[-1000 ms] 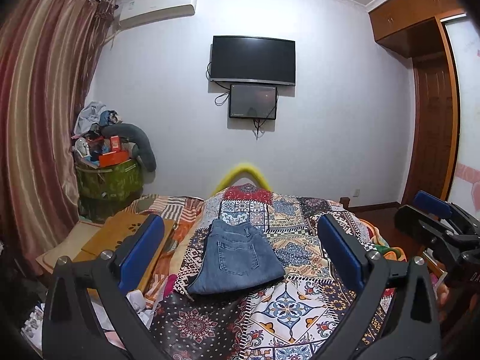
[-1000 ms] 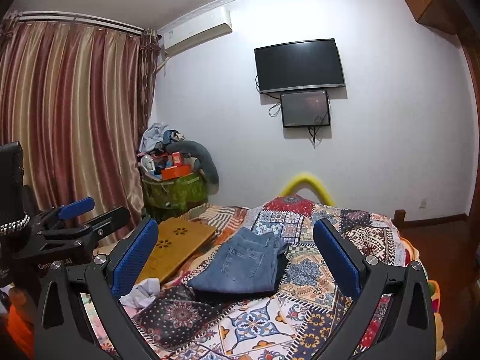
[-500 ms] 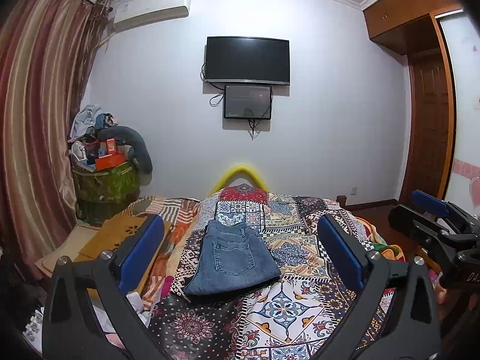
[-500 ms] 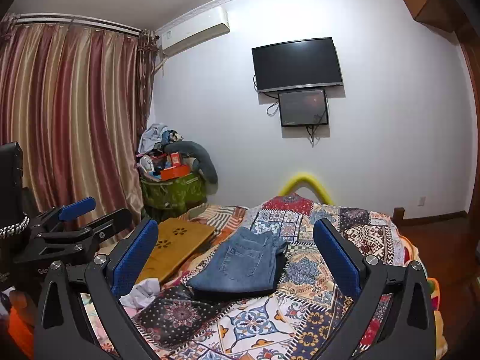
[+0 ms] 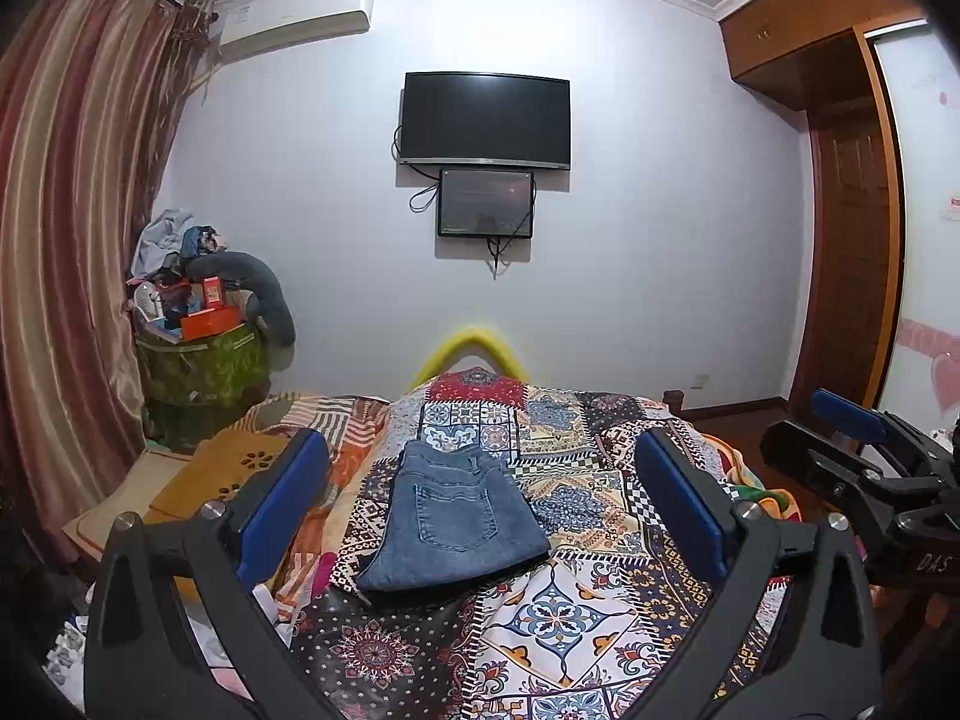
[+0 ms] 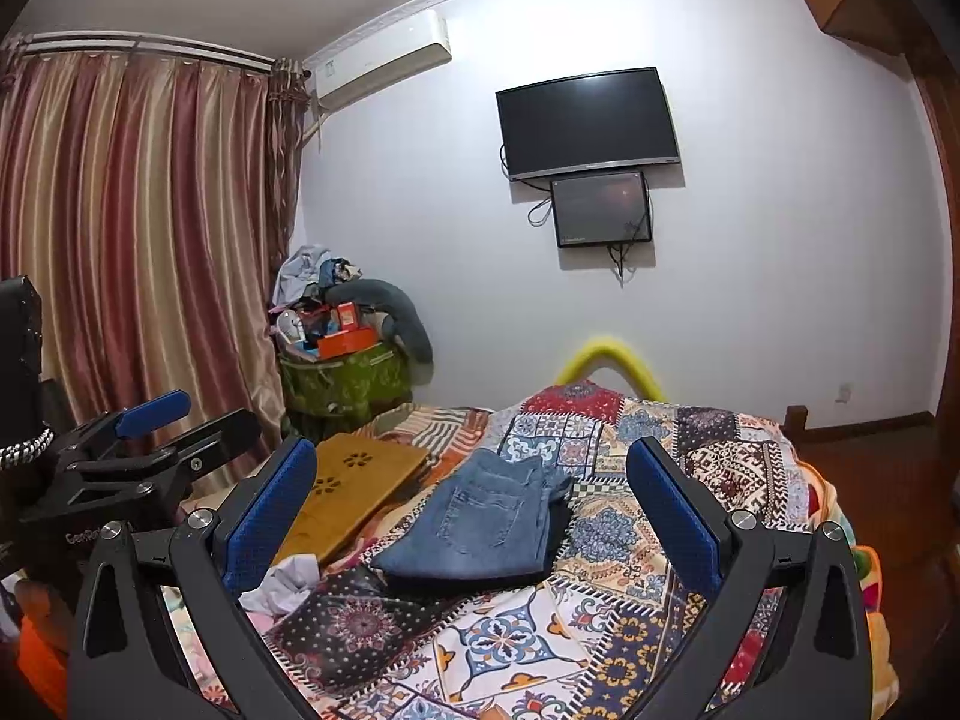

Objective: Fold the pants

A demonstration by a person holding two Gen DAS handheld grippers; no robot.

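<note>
A pair of blue jeans (image 5: 450, 519) lies folded into a compact rectangle on the patchwork bedspread (image 5: 588, 600), back pocket up. The same folded jeans (image 6: 492, 525) show in the right wrist view, with a dark layer under their right edge. My left gripper (image 5: 480, 498) is held above and short of the jeans, open, nothing between its blue pads. My right gripper (image 6: 474, 510) is likewise open and empty, raised off the bed. Each gripper shows at the edge of the other's view: the right gripper (image 5: 864, 468) and the left gripper (image 6: 150, 450).
A wooden lap tray (image 6: 354, 492) lies on the bed left of the jeans, with a crumpled white cloth (image 6: 282, 585) near it. A cluttered green bin (image 5: 204, 360) stands by the curtain (image 5: 66, 240). A television (image 5: 486, 117) hangs on the far wall; a wooden wardrobe (image 5: 852, 240) stands right.
Both grippers have tilted up and drawn back a little, so the jeans sit lower in the views. The jeans have not moved.
</note>
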